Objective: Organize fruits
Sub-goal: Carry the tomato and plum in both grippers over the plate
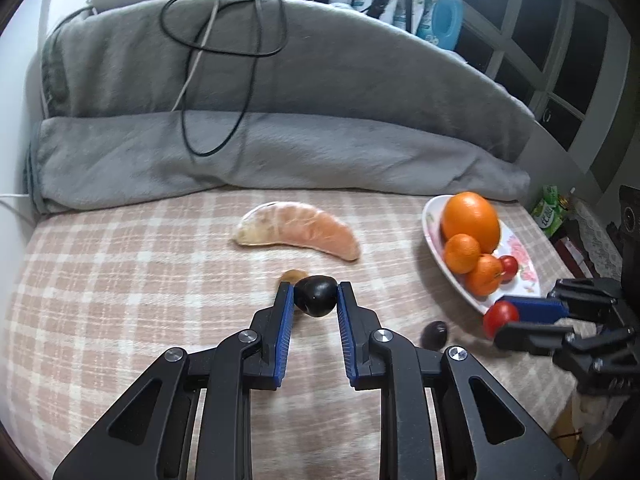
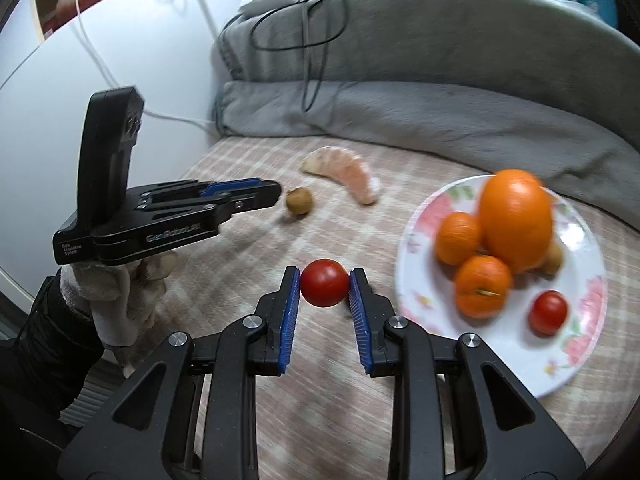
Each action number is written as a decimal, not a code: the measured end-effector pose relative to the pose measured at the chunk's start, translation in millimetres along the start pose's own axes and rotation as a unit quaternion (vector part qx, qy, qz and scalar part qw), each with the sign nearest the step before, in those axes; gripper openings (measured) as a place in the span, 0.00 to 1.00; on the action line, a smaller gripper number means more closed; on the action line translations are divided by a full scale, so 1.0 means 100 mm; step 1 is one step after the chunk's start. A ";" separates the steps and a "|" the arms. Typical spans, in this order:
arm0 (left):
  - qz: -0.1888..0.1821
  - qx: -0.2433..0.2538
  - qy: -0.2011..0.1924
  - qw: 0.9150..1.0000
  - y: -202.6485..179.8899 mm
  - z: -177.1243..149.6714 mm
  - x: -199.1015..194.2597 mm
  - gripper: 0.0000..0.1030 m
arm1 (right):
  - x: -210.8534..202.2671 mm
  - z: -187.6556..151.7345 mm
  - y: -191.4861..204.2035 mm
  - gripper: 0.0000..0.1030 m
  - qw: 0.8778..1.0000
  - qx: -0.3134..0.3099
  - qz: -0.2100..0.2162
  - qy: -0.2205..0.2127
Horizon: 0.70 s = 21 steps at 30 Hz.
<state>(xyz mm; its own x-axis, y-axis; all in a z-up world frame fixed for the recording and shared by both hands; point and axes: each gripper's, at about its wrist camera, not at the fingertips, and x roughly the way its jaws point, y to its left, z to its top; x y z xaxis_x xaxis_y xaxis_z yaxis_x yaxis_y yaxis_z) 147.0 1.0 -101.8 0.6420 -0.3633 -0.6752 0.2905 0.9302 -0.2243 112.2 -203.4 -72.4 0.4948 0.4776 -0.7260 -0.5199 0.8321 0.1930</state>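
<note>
Currently both tools are pinching fruit: left tool (image 1: 316,298) a dark plum (image 1: 315,295), right tool (image 2: 325,289) a tomato (image 2: 325,288); plate (image 2: 416,280) is filling partway, pomelo segment (image 1: 298,230) and others are remaining.

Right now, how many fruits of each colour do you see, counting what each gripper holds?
Orange: 3, large orange and two small oranges on the plate
Red: 2, plate tomato, held tomato in right gripper
Dark: 2, held dark fruit in left gripper, loose dark fruit
Brown: 2, loose brown fruit, half-hidden brown fruit
Peeled segment: 1
Total: 10
</note>
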 end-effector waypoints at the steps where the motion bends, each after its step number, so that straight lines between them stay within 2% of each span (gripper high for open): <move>1: -0.004 0.001 -0.001 1.000 -0.03 0.01 -0.01 0.20 | -0.03 0.00 -0.04 0.26 1.000 0.003 -0.003 -0.002; 9: -0.025 0.016 -0.011 1.000 -0.30 0.05 -0.03 0.20 | -0.30 -0.03 -0.29 0.26 0.999 0.022 -0.030 -0.022; 21: -0.068 0.037 -0.010 0.997 -0.71 0.06 0.00 0.20 | -0.51 -0.05 -0.67 0.26 0.996 0.050 -0.063 -0.037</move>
<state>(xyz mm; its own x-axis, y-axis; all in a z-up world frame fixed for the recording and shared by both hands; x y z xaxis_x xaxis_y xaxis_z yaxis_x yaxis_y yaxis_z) 130.6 -65.5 -82.2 0.6067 -0.4876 -0.6278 0.4273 0.8660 -0.2596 118.9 -284.9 -51.9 0.6037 0.3846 -0.6983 -0.3811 0.9086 0.1710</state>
